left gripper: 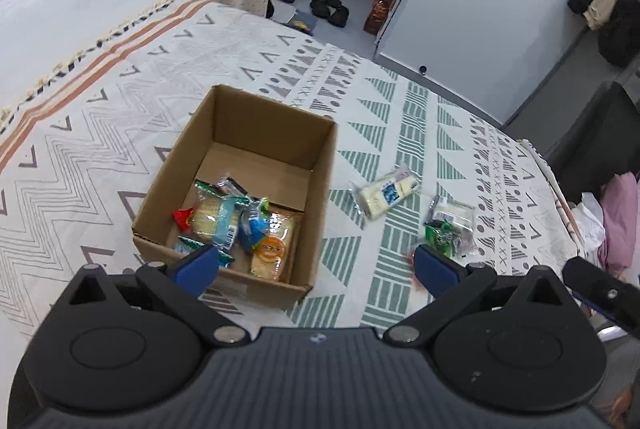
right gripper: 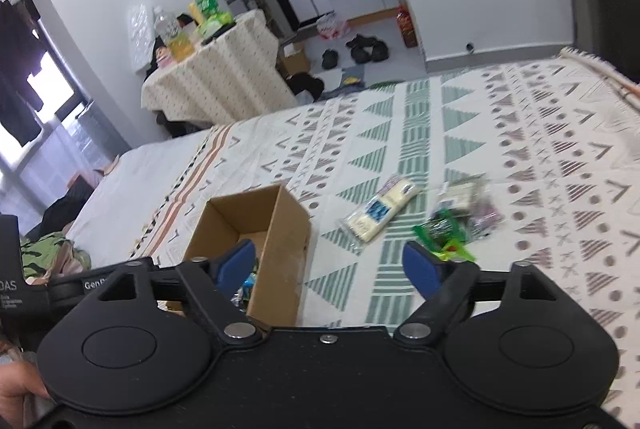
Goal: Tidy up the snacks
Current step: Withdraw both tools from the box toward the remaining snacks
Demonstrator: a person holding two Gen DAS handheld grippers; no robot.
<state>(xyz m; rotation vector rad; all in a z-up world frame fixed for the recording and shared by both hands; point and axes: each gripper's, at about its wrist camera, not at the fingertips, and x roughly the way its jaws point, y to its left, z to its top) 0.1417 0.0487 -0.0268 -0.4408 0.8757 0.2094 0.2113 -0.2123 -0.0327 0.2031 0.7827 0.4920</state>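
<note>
Both grippers empty, jaws apart; pale wrapped snack (left gripper: 385,196) lies on bedspread (left gripper: 120,133) right of box (left gripper: 320,189), long axis diagonal, ahead of right gripper (right gripper: 332,267), left gripper (left gripper: 316,267) over box.

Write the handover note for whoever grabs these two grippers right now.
Left gripper: open, nothing between the fingers, above the near edge of the cardboard box.
Right gripper: open, holding nothing.
Box sits on the patterned bedspread; several wrapped snacks already lie inside it.
Left to do: the pale wrapped cake and the small pile of green and clear packets lie on the bedspread to the right of the box, apart from it. Move them in.
</note>
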